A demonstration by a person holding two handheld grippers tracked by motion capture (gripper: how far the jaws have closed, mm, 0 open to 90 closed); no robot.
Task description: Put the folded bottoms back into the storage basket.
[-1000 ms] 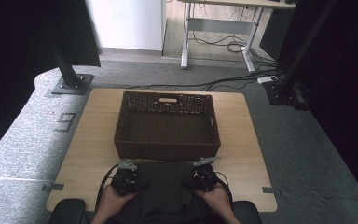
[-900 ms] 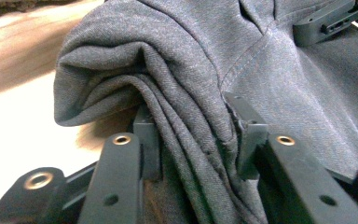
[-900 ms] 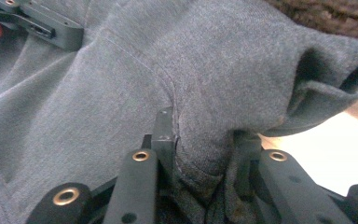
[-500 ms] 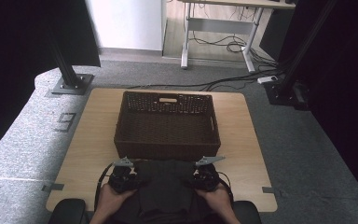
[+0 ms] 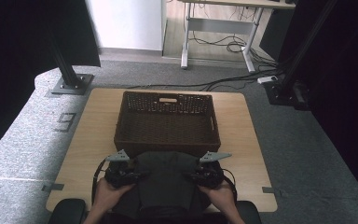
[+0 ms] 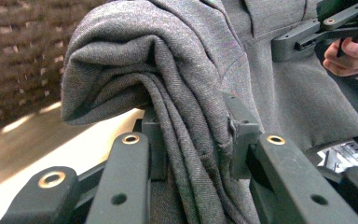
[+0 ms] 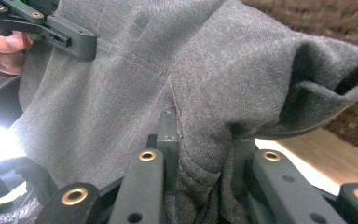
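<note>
A folded dark grey garment [image 5: 165, 182] hangs between my two grippers over the table's near edge, just in front of a brown wicker basket [image 5: 167, 140]. My left gripper [image 5: 137, 174] is shut on the garment's left edge; its jaws have just been closing with the cloth between them. In the left gripper view thick folds of the garment [image 6: 168, 70] bulge out above the left gripper [image 6: 191, 126]. My right gripper [image 5: 193, 176] is shut on the right edge. In the right gripper view the garment [image 7: 177, 79] is bunched in the right gripper [image 7: 200, 135].
The basket stands in the middle of the wooden table [image 5: 95, 135], its inside showing nothing. Bare tabletop lies to the left and right of it. Black stands [image 5: 70, 79] and cables [image 5: 223, 46] are on the grey floor beyond the table.
Both grippers have risen together with the garment held between them; its front part now sits a little higher, close to the basket's near wall.
</note>
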